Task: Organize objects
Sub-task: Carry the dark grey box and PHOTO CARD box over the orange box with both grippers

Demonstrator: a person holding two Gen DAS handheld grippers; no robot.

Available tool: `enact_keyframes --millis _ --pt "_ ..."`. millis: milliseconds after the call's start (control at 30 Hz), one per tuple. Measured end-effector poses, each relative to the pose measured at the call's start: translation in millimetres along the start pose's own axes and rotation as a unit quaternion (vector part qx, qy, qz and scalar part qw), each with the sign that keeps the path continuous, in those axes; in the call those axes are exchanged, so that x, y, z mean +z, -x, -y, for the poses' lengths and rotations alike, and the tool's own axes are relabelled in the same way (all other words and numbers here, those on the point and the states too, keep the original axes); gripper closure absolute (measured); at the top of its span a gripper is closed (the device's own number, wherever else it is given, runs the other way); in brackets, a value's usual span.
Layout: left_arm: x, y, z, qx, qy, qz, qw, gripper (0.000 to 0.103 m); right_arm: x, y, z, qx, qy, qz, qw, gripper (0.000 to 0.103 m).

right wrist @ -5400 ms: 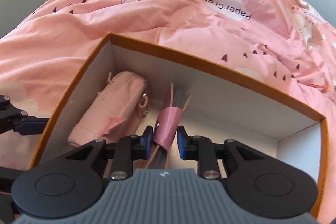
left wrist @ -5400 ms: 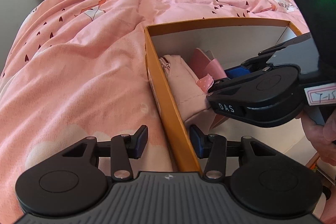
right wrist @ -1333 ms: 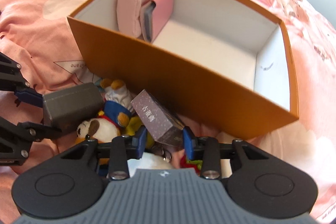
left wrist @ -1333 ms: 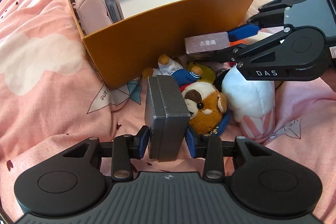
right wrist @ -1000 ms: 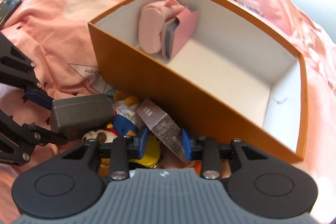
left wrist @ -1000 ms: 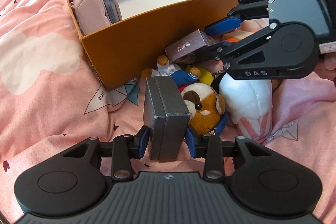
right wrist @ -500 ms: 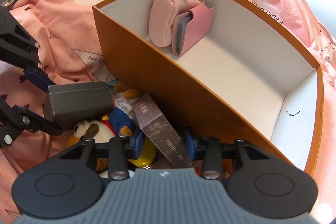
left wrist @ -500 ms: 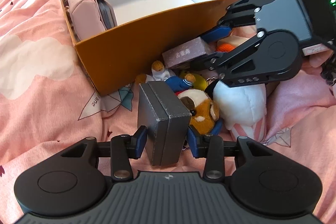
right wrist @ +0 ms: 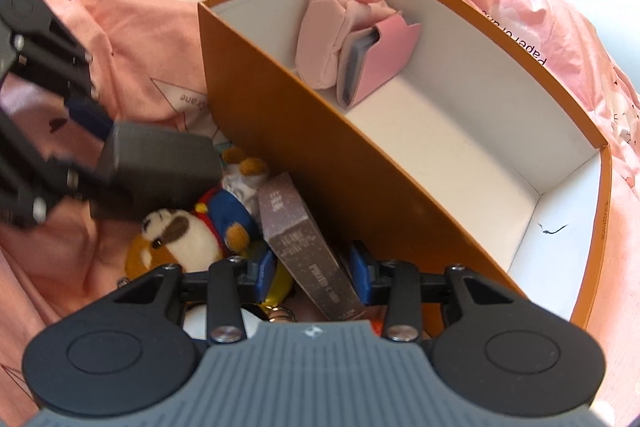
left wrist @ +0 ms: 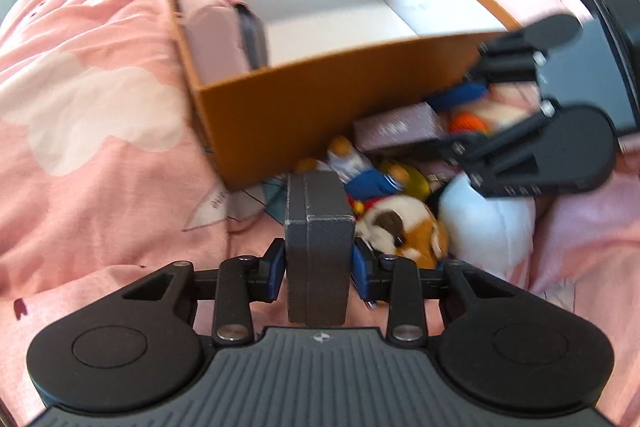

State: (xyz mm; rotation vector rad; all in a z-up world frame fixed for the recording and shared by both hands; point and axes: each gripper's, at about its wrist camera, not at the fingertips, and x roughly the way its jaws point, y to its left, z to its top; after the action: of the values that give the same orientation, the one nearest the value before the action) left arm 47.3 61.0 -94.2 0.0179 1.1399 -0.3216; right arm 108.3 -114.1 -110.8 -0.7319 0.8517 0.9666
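Left gripper [left wrist: 319, 265], bottom centre of the left wrist view: jaws just narrowed onto the grey case [left wrist: 319, 243], blue pads flat against both its sides, case upright and held. Right gripper [right wrist: 313, 269], bottom centre of the right wrist view: clamped on the mauve carton [right wrist: 308, 247], which slants up and left from between the pads toward the pile.

Just beyond both: a heap of soft toys on the pink bedspread [left wrist: 88, 115] — a brown-and-white plush dog [left wrist: 404, 231], a small figure in blue [right wrist: 226, 215], a white plush [left wrist: 486, 227] at the right. Hard against the heap, the orange box [left wrist: 316, 107], filling the upper centre of the left view and the upper right of the right one. Inside, at its far-left end, a pink pouch [right wrist: 324, 39] and a pink wallet [right wrist: 380, 55] standing side by side; the rest of the white floor bare.

Step in hand, by the look of it: pick-up of two items at once, both gripped but neither over the rim. Next move probably calls for lifting each clear of the toys and the near wall, then setting them down on the bare floor beside the wallet. Worth watching: the slanted carton catching the orange edge.
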Motion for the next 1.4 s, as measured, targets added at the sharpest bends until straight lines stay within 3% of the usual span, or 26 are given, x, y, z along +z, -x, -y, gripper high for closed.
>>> enact_keyframes --millis 333,500,733,933,1067,1167,1400 --pt "3 11 -13 -0.007 0.043 0.019 0.9989 0.065 5 15 -9 -0.012 0.009 0.014 1.0 0.073" --pt "8 29 -13 -0.028 0.05 0.034 0.9978 0.065 8 39 4 0.015 -0.06 0.036 0.997 0.075" --pt "25 48 -6 -0.038 0.056 0.054 0.9963 0.065 15 57 28 0.059 -0.168 0.041 0.983 0.077" --pt "43 68 6 -0.054 0.052 0.081 0.9939 0.065 19 80 32 0.066 -0.202 0.064 0.975 0.077" --pt "56 77 9 -0.061 0.054 0.103 0.9914 0.065 23 102 38 0.055 -0.218 0.09 0.97 0.078" --pt "70 77 13 -0.053 0.062 0.117 0.9898 0.065 27 113 46 0.024 -0.23 0.111 0.967 0.079" --pt "108 57 14 -0.047 0.093 0.136 0.9852 0.065 41 106 78 -0.033 -0.277 0.126 0.952 0.079"
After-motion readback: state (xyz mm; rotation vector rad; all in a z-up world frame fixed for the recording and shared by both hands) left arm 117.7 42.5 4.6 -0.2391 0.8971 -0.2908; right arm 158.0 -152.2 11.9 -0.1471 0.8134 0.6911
